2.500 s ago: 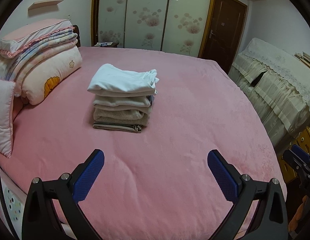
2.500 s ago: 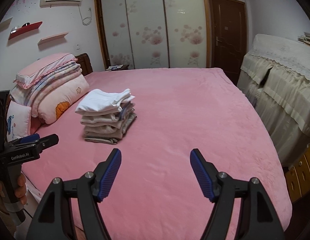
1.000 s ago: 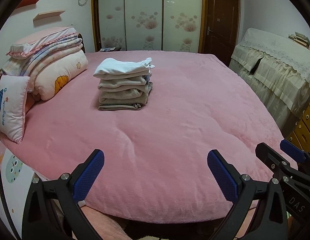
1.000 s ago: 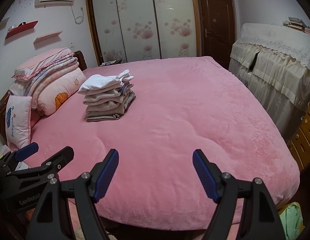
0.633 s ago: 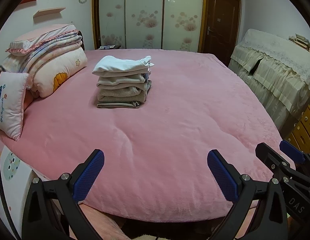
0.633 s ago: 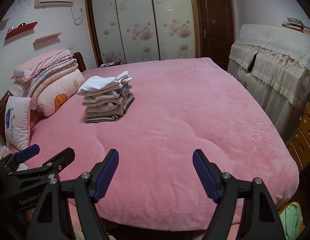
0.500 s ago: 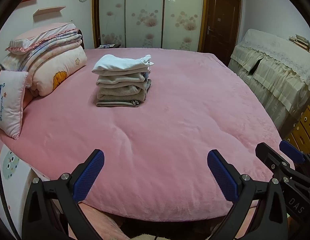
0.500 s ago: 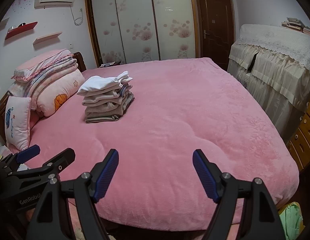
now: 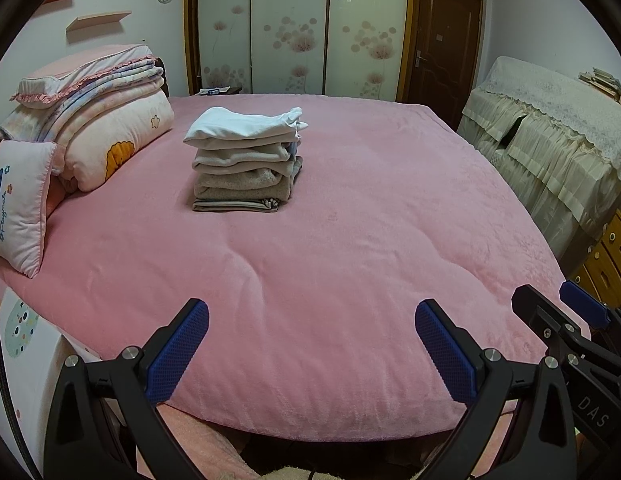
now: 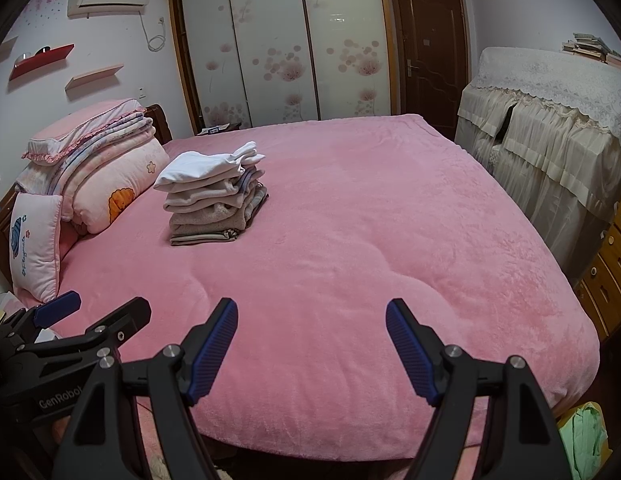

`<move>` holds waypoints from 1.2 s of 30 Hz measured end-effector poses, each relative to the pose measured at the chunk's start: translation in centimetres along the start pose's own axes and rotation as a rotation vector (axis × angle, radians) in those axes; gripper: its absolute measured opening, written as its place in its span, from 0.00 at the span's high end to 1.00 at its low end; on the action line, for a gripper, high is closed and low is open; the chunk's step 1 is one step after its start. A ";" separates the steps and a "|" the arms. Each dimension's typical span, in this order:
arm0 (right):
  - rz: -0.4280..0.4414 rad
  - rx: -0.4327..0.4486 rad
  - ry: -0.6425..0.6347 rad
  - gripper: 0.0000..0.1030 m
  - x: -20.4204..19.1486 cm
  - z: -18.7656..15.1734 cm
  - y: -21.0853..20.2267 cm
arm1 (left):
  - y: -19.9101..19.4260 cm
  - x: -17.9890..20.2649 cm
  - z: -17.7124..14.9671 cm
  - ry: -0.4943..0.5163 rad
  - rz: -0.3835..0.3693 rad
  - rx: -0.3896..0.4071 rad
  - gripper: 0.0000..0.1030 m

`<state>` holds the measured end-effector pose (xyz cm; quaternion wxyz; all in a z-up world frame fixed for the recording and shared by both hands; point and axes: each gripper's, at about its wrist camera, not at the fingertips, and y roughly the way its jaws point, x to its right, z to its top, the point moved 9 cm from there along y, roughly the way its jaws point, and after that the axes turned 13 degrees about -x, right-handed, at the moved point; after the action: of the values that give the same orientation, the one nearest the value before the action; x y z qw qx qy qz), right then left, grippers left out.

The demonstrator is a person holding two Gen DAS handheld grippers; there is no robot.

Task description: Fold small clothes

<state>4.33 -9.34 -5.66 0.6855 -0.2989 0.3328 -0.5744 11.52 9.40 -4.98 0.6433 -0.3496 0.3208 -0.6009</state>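
Both empty: left gripper [image 9: 311, 320] and right gripper [image 10: 311, 318] splayed wide, hovering at the foot edge of the bed [image 9: 350, 280]. Stack of folded clothes [image 9: 244, 160] sits mid-bed, toward the pillows [image 9: 110, 136], well apart from both. Likely light, soft and floppy. Top white piece [image 10: 206, 168] would slide; pinch folded edges, not loose corners.
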 end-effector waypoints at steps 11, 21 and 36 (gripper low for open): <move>-0.002 -0.004 0.004 0.25 0.1 -0.1 0.1 | 0.1 0.0 -0.2 0.003 0.000 -0.007 0.01; -0.004 -0.006 0.006 0.25 0.1 -0.2 0.2 | 0.3 -0.1 -0.4 0.006 -0.001 -0.018 0.01; -0.001 -0.010 0.009 0.25 0.2 -0.2 0.2 | 0.4 -0.3 -0.2 0.009 -0.002 -0.024 0.01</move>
<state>4.31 -9.55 -5.97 0.6822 -0.2999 0.3383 -0.5746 11.55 9.75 -5.43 0.6371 -0.3549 0.3304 -0.5992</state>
